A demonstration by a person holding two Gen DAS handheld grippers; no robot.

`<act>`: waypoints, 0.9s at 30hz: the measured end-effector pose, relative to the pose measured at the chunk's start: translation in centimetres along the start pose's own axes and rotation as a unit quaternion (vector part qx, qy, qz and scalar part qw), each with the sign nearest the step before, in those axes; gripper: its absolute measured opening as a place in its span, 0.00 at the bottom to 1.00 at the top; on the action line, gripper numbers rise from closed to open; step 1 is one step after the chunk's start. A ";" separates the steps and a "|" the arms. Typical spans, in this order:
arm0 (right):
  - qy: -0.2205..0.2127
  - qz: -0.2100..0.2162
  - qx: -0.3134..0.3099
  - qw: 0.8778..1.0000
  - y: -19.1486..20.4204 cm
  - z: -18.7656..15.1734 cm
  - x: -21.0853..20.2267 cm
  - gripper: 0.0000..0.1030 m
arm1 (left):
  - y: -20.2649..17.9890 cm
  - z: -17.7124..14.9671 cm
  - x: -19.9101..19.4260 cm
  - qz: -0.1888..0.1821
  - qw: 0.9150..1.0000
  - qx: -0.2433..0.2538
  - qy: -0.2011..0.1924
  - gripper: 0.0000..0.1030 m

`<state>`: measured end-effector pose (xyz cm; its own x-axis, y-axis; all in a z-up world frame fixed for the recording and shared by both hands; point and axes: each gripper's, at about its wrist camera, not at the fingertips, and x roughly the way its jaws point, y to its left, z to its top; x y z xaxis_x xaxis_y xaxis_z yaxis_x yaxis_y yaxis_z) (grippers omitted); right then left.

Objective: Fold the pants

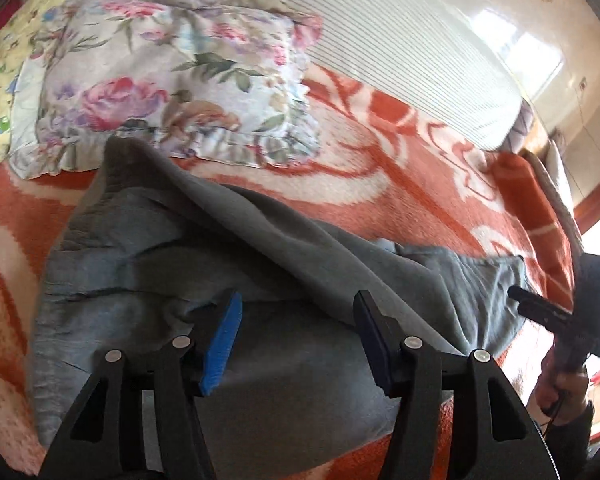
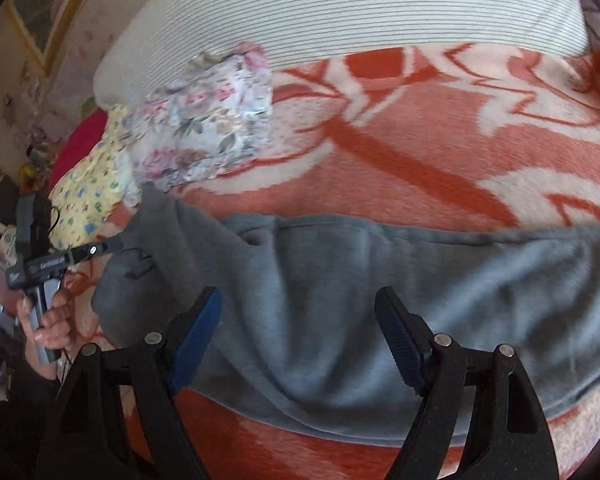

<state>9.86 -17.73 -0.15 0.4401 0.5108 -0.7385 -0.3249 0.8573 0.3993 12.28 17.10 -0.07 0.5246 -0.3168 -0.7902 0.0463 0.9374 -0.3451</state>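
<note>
Grey pants [image 1: 220, 248] lie rumpled across the orange-and-white blanket [image 1: 400, 184], with one fold running diagonally over the rest. My left gripper [image 1: 298, 304] is open and empty just above the pants' near part. In the right wrist view the pants [image 2: 360, 280] stretch from left to right. My right gripper [image 2: 300, 304] is open and empty above their middle. The right gripper also shows in the left wrist view [image 1: 540, 304] at the far right. The left gripper shows in the right wrist view [image 2: 136, 260] at the pants' left end.
A floral pillow [image 1: 172, 80] lies beyond the pants, with a yellow patterned cushion [image 1: 0, 92] to its left. A striped white bolster [image 2: 340, 12] runs along the back of the bed. The blanket [image 2: 420, 152] spreads to the right.
</note>
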 end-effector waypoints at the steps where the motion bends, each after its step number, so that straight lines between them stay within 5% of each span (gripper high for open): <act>1: 0.006 0.009 -0.016 1.000 1.5 0.2 0.9 0.77 | 1.0 0.7 -0.2 0.001 1.000 -0.012 -0.002 0.60; 11: 0.044 0.012 -0.160 0.986 12.7 0.5 8.5 0.77 | 8.4 7.6 2.5 0.056 0.991 -0.120 0.013 0.67; 19: 0.048 -0.002 -0.207 0.977 16.0 0.6 13.4 0.77 | 11.3 10.3 8.8 0.145 0.977 -0.137 0.076 0.67; 20: 0.049 -0.004 -0.207 0.977 16.1 0.7 13.9 0.77 | 11.5 10.3 9.0 0.151 0.976 -0.137 0.076 0.60; 23: 0.058 0.010 -0.199 0.978 15.9 0.8 15.1 0.41 | 12.0 9.9 9.0 0.132 0.978 -0.143 0.072 0.05; 25: 0.061 0.016 -0.189 0.980 15.6 0.9 15.1 0.15 | 11.5 9.4 7.5 0.131 0.980 -0.141 0.045 0.04; 27: 0.048 0.023 -0.183 0.982 15.4 1.0 14.1 0.08 | 10.8 8.7 5.5 0.132 0.982 -0.132 0.020 0.03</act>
<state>11.94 2.69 -3.84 0.3423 0.5253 -0.7790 -0.6297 0.7436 0.2247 23.08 26.70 -3.74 0.4544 -0.0788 -0.8873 -0.3111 0.9193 -0.2410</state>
